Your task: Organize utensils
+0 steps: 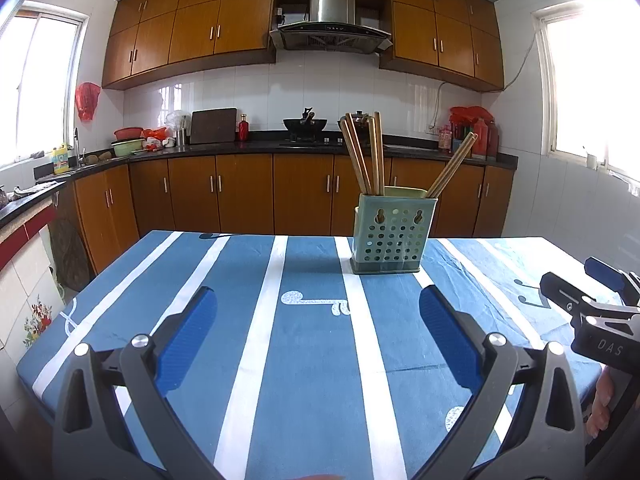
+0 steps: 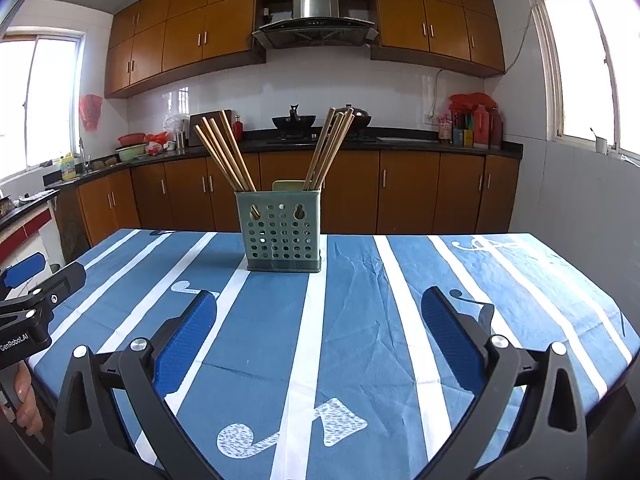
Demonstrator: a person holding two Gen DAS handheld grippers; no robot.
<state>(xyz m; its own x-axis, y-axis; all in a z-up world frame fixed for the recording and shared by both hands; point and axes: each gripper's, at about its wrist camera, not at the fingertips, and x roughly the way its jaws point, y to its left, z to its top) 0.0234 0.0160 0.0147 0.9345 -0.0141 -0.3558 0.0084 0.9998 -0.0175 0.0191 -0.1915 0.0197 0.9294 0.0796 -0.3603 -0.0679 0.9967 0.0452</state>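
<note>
A green perforated utensil holder [image 1: 390, 236] stands upright on the blue striped tablecloth [image 1: 308, 360], far side of the table. It also shows in the right wrist view [image 2: 280, 232]. Several wooden chopsticks [image 1: 366, 156] stand in it, in two leaning bunches [image 2: 224, 152] [image 2: 330, 146]. My left gripper [image 1: 318, 320] is open and empty, low over the cloth, well short of the holder. My right gripper [image 2: 319, 320] is open and empty too. Each gripper shows at the edge of the other's view [image 1: 584, 292] [image 2: 40, 276].
The table's edges [image 2: 600, 300] drop off on both sides. Behind it runs a kitchen counter [image 1: 280, 146] with a wok, bowls and bottles, above brown cabinets. Windows are on both side walls.
</note>
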